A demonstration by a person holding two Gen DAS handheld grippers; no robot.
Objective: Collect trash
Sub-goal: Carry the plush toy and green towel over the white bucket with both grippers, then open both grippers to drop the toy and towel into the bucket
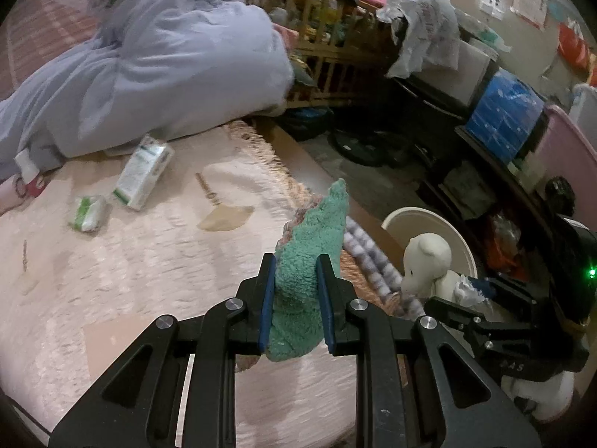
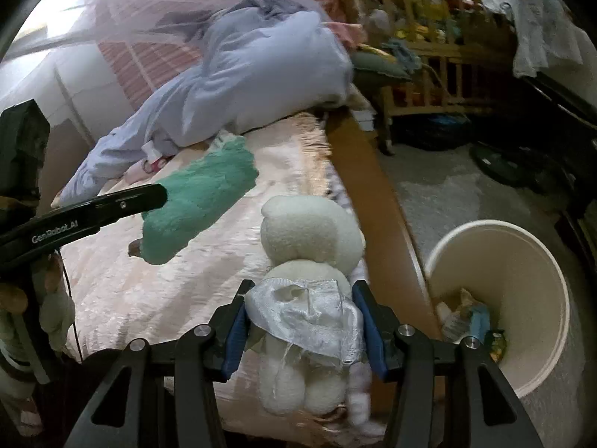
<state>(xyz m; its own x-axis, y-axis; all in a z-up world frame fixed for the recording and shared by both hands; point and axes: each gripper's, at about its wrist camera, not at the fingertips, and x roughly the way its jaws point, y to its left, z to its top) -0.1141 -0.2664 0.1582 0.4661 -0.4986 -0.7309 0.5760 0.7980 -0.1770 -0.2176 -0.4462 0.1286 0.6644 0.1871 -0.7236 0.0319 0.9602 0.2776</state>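
Your left gripper [image 1: 296,300] is clamped on a green fleecy sock [image 1: 311,283], its blue pads pressing both sides of the fabric and holding it up above the pink bedspread [image 1: 149,280]. Your right gripper [image 2: 300,323] is closed around the waist of a white teddy bear [image 2: 311,261], right over its silvery ribbon skirt [image 2: 309,317]; the bear's head points away from you, over the edge of the bed. Just beside the bed, on the floor to your right, stands the cream waste bin [image 2: 552,261] with scraps of packaging in its bottom. Farther up the bedspread lie a green-and-white carton [image 1: 143,171] and a smaller crumpled green-and-white pack [image 1: 87,212] just beside it, both near the bunched lavender quilt [image 1: 168,63].
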